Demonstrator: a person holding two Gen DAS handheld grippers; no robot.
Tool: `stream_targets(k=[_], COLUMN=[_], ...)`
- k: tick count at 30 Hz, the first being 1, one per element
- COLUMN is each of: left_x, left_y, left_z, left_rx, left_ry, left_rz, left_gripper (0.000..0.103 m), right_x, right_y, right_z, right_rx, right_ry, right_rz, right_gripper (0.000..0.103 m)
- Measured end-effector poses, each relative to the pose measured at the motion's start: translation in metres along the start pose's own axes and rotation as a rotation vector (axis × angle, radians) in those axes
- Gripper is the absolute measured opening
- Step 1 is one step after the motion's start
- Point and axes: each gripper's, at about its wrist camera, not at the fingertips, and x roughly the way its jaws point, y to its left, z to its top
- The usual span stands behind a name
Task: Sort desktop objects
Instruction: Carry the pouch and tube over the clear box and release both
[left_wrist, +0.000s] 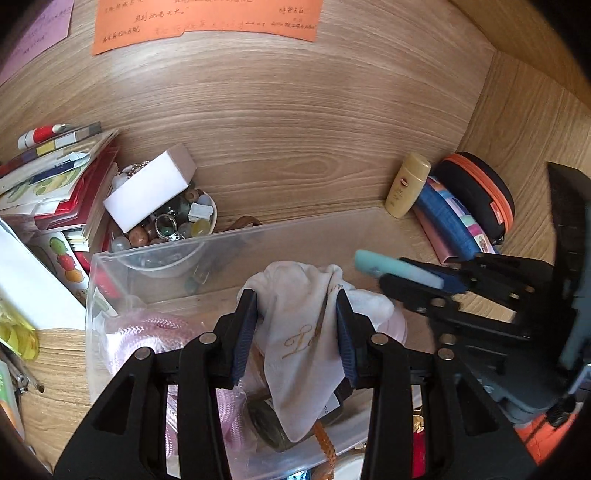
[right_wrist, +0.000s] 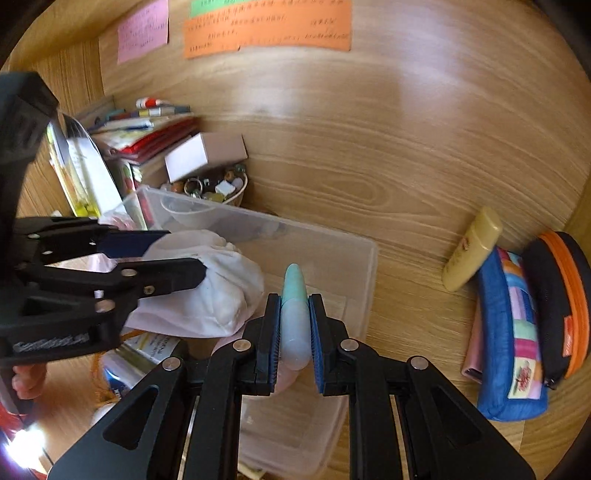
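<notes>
My left gripper (left_wrist: 297, 306) is shut on a white cloth pouch (left_wrist: 299, 343) with gold lettering and holds it over the clear plastic bin (left_wrist: 155, 266). The pouch also shows in the right wrist view (right_wrist: 218, 295), with the left gripper (right_wrist: 184, 254) on it. My right gripper (right_wrist: 294, 306) is shut on a teal and white pen-like tube (right_wrist: 294, 314) above the bin (right_wrist: 365, 266). In the left wrist view the right gripper (left_wrist: 406, 280) holds that tube (left_wrist: 391, 268) at the bin's right side.
A bowl of beads and rings (left_wrist: 177, 225) with a white box (left_wrist: 151, 188) on it stands behind the bin. Books (left_wrist: 55, 177) are stacked at the left. A yellow bottle (left_wrist: 406, 188), a blue pouch (left_wrist: 450, 225) and a black-orange case (left_wrist: 480, 195) lie at the right. Pink cord (left_wrist: 147, 332) lies in the bin.
</notes>
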Motion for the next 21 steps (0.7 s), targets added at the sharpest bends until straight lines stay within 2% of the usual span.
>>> stream_targets(k=[5,8,10,12,17,21], left_x=[-0.002,-0.01,-0.017,-0.025,-0.041,-0.051], left_y=[-0.003,-0.005,-0.008,-0.012,-0.012,-0.006], left_z=[-0.003,-0.003,-0.004,-0.005,-0.005,-0.007], left_rx=[0.015,0.015,0.022,0.028,0.024,0.005], left_ry=[-0.001,-0.015,-0.045,-0.088,-0.138,-0.167], left_rz=[-0.007,-0.011,-0.003,0.021,0.028,0.037], left_gripper=[0.046,0.055,0.07,0.079,0.081,0.082], right_x=[0.01,0.012,0.009,0.006,-0.018,-0.042], right_y=[0.002,0.003,0.003,0.003,-0.001,-0.001], right_z=[-0.001,0.001,0.001,0.002,-0.002,-0.01], right_rx=[-0.01,-0.014,-0.012,-0.011,0.014,0.028], right_ry=[0.023,0.029,0.028,0.022,-0.011,-0.052], right_rz=[-0.013,-0.019,-0.021,-0.026,-0.039,-0.065], right_gripper=[0.013,0.013,0.014,0.015,0.026,0.042])
